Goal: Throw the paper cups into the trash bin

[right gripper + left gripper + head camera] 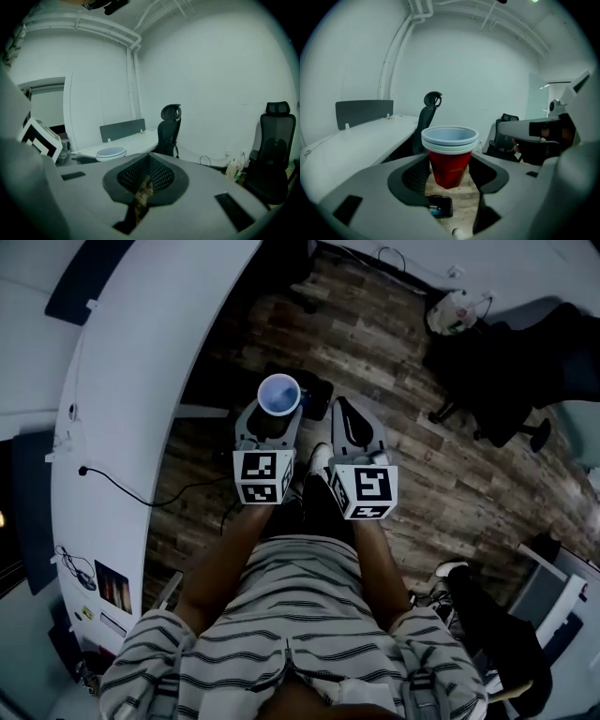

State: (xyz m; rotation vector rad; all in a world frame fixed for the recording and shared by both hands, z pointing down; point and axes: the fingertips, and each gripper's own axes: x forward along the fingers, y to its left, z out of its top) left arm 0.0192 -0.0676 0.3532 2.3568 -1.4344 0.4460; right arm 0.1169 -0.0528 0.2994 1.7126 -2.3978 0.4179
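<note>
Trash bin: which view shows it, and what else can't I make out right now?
Trash bin: in no view.
Cup stack: count unclear because the nested rims overlap, left gripper view.
Dark floor object: partly hidden behind the left tool, left gripper view.

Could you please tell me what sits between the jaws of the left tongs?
A stack of red cups, upright and gripped at its sides; the left gripper view shows it.
</note>
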